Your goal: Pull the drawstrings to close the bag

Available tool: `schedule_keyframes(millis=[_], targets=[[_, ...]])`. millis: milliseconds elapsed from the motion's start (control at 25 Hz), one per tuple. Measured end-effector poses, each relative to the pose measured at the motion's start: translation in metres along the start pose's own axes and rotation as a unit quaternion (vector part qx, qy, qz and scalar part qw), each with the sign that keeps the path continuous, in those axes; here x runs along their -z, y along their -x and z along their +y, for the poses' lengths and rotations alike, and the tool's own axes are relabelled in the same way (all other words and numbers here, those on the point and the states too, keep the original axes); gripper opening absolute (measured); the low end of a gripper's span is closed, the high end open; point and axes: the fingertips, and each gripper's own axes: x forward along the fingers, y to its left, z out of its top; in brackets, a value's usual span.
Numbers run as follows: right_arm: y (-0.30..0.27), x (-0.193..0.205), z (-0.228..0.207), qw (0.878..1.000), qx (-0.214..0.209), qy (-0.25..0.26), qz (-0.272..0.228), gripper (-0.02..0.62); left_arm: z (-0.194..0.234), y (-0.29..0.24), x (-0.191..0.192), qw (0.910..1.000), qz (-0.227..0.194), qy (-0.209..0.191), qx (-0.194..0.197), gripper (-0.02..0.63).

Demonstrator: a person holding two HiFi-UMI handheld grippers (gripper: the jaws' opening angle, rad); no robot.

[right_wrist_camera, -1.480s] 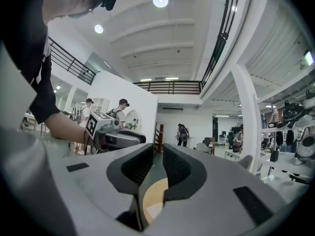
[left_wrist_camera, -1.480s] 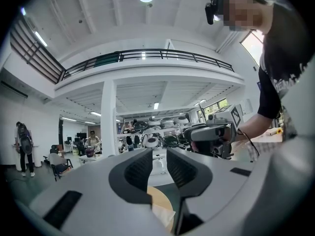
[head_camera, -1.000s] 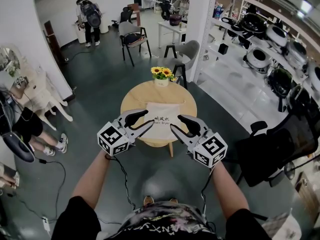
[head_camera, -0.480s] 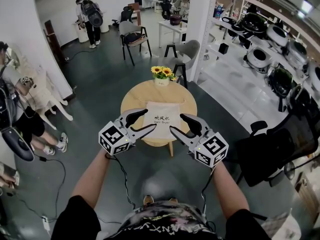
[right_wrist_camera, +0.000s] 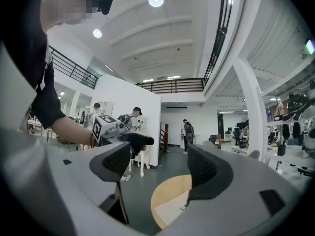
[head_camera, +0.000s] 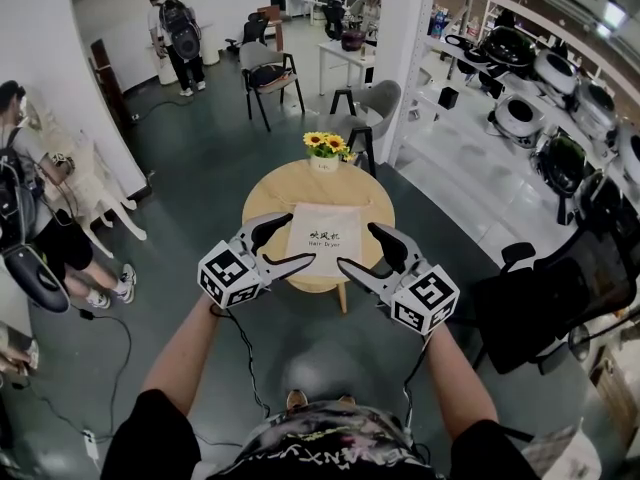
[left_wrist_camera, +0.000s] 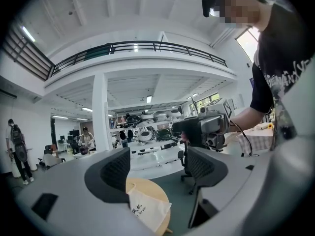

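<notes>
Holding left gripper [head_camera: 300, 238] and right gripper [head_camera: 356, 244] up over the near side of a round table [head_camera: 265, 206], tips toward each other, jaws just opened wide with nothing between them, bag [head_camera: 325, 240] lying flat and untouched on the tabletop, flowers [head_camera: 325, 147] beyond.

From my head, one camera looks steeply down on the round table [head_camera: 265, 208], well above it. The cameras on my left gripper [head_camera: 298, 238] and right gripper [head_camera: 358, 246] face each other, level, above the table's near edge; all three share it.
</notes>
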Motion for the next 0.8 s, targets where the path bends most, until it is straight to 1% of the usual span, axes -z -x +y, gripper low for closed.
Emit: schedule_keyframes(millis=[120,360,480,640,680,800], targets=[[0.0,-0.004,0.004,1.0,-0.011,-0.005,-0.012,0.406,0.001,0.002,-0.001,1.0,-0.001,0.002,-0.004,0.399],[-0.001,0.003,0.006,1.0,-0.015,0.004,-0.002,0.477,-0.001,0.001,0.0,1.0,-0.004,0.0,-0.003,0.448],[-0.001,0.005,0.007,1.0,-0.015,0.007,0.0,0.508,-0.005,0.0,0.002,1.0,-0.001,-0.001,0.005,0.491],[0.0,0.005,0.008,1.0,-0.016,0.008,0.0,0.564,-0.01,-0.001,0.002,0.9999,0.001,-0.002,0.014,0.58],[0.001,0.004,0.007,1.0,-0.015,0.008,0.0,0.583,-0.01,-0.001,0.002,0.9999,0.002,-0.003,0.012,0.586],[0.0,0.006,0.007,1.0,-0.01,0.006,0.001,0.584,-0.009,0.0,0.003,0.9999,0.007,-0.004,0.012,0.588]])
